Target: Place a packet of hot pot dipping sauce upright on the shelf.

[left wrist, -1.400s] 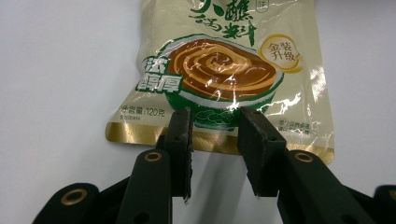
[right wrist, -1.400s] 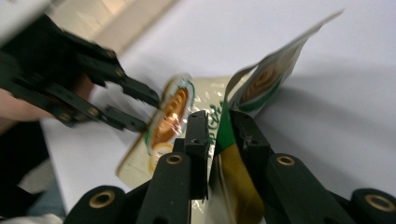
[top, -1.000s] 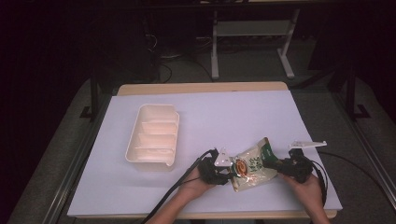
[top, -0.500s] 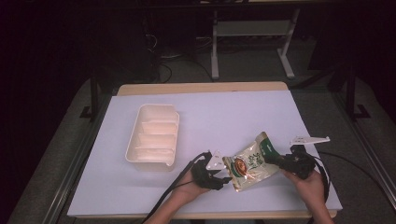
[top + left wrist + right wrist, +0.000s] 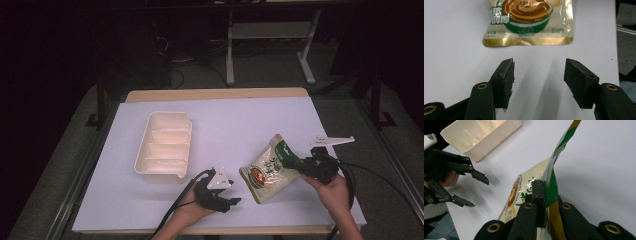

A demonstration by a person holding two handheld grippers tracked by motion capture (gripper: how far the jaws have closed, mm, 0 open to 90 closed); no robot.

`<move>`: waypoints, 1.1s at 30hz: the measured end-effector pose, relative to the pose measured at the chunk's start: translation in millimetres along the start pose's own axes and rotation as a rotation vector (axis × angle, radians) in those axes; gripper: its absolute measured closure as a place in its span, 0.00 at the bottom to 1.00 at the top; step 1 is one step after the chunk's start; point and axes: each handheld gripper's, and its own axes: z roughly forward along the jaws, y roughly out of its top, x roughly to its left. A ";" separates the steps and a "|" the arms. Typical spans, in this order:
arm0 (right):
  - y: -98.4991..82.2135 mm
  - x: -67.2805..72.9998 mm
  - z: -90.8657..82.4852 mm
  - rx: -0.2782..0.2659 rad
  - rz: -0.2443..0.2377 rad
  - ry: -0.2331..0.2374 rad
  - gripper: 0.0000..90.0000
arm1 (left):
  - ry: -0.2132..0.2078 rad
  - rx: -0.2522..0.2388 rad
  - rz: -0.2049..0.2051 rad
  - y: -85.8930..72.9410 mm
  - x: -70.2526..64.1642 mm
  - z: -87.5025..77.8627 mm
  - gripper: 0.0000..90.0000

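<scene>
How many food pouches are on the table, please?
1. The pouch lies right of the white tray, its green end pinched by the right tongs.

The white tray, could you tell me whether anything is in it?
Empty: the white tray shows only bare dividers; the pouch is outside, clamped by the right gripper.

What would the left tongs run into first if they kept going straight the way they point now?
Most likely the food pouch. The left tongs stand open with only bare white table between the pads, and the pouch's gold bottom edge lies straight ahead. The pouch looks lifted at its far end, so depth is uncertain.
</scene>
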 end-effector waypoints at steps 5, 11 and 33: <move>13.8 6.9 -4.6 0.001 -0.027 0.002 1.00 | -0.018 -0.019 -0.011 -10.1 -6.3 -9.1 0.45; 24.3 12.0 -5.9 -0.005 -0.041 0.018 1.00 | -0.021 -0.013 0.002 -15.9 -13.4 -15.3 0.42; 62.1 19.6 -9.5 -0.004 -0.061 0.046 1.00 | -0.006 -0.022 0.010 -38.8 -23.1 -42.8 0.31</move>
